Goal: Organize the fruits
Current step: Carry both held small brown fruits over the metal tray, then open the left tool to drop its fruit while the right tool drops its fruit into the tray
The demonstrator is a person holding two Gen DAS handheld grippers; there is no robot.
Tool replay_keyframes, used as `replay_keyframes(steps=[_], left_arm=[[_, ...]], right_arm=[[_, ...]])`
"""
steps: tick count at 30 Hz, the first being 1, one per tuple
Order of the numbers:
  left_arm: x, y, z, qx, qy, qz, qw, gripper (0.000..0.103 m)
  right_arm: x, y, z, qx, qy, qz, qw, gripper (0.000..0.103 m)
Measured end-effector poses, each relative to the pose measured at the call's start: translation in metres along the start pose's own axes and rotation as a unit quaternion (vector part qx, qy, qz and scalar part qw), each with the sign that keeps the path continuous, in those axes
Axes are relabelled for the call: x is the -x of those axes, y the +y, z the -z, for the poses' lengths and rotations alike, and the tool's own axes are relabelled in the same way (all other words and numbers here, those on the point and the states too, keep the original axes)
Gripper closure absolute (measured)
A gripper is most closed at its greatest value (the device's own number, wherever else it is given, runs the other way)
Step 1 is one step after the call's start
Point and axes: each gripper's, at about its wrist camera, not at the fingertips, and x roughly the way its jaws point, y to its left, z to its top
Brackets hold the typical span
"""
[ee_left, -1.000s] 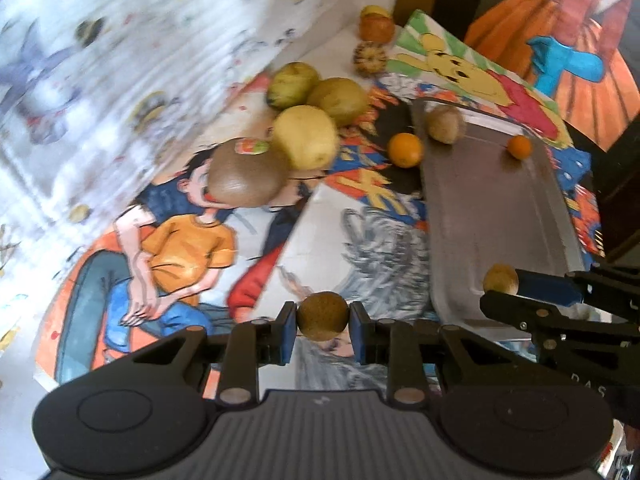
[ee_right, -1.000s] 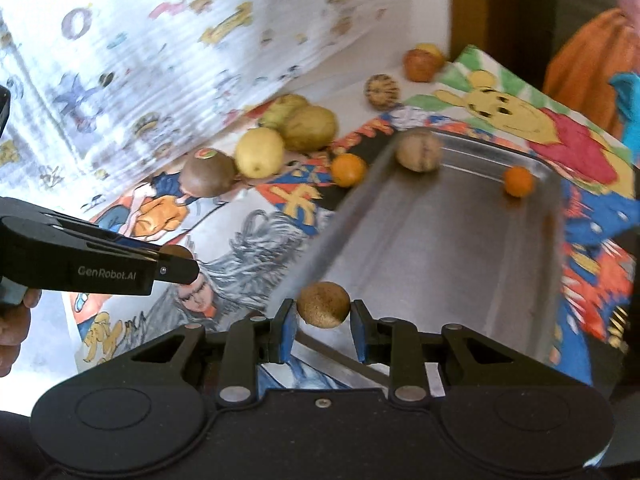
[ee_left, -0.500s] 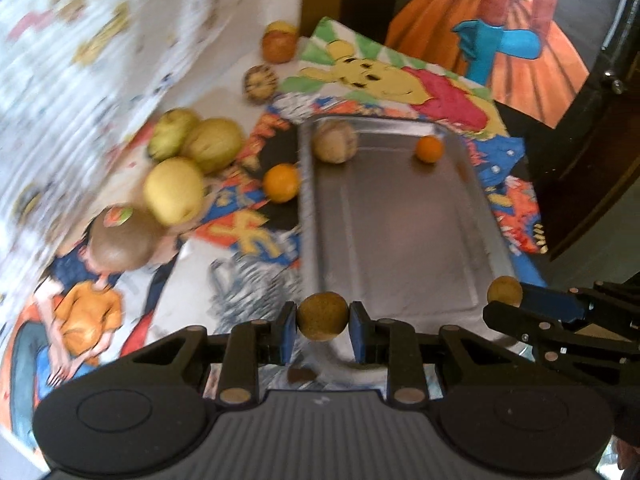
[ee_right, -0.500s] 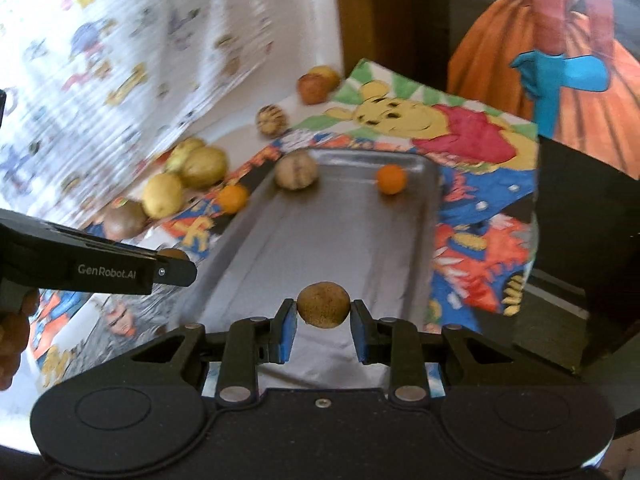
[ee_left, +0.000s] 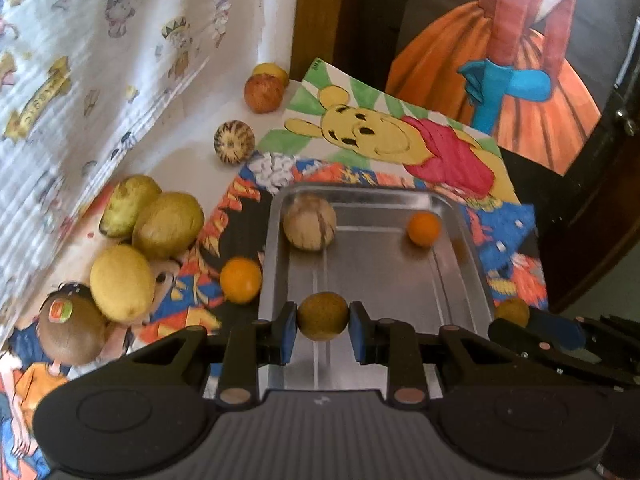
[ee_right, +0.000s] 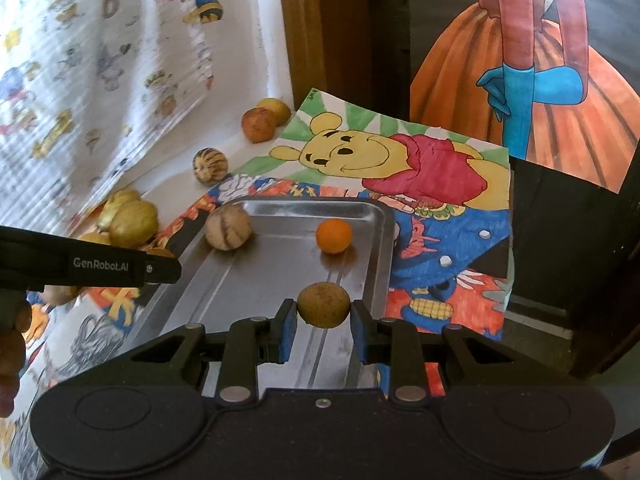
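Two small brown fruits in transit: one (ee_left: 322, 316) pinched in the left gripper (ee_left: 322, 326), the other (ee_right: 323, 305) in the right gripper (ee_right: 323, 316), both hovering over the near end of the metal tray (ee_right: 240, 276). A pale striped fruit (ee_right: 228, 227) and small orange (ee_right: 334, 235) already sit at its far end. Step: delivery. Next, probably lower, open, and release gently so neither rolls; more fruit (ee_left: 168, 225) waits along the worktop's left edge.

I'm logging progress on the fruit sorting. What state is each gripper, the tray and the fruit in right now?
left gripper: shut on a small brown fruit
right gripper: shut on a second brown fruit
metal tray: holds two fruits
striped round fruit: in tray, far left corner
small orange: in tray, far right
larger orange: outside tray
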Motion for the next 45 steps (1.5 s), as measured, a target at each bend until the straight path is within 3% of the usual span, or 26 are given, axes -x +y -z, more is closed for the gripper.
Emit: replay_keyframes(steps=[14, 33, 36, 38, 45], left_arm=[[-0.058, 0.012, -0.009, -0.009, 0.004, -0.002, 1.0, 0.073], [-0.086, 0.014, -0.022, -0.026, 0.01, 0.035, 0.999, 0.073], [-0.086, 0.015, -0.022, -0.022, 0.012, 0.038, 0.9989, 0.073], [-0.084, 0.016, -0.023, -0.016, 0.013, 0.042, 0.9989, 0.072], [-0.073, 0.017, -0.019, -0.008, 0.005, 0.051, 0.9987, 0.052]], right_arm=[[-0.048, 0.008, 0.0, 0.022, -0.001, 0.024, 0.999, 0.072], [-0.078, 0.015, -0.008, 0.045, 0.004, 0.049, 0.998, 0.072], [-0.079, 0.016, -0.009, 0.051, 0.006, 0.054, 0.997, 0.068], [-0.077, 0.015, -0.009, 0.05, 0.005, 0.056, 0.997, 0.06], [-0.062, 0.017, -0.001, 0.056, -0.003, 0.05, 0.997, 0.049]])
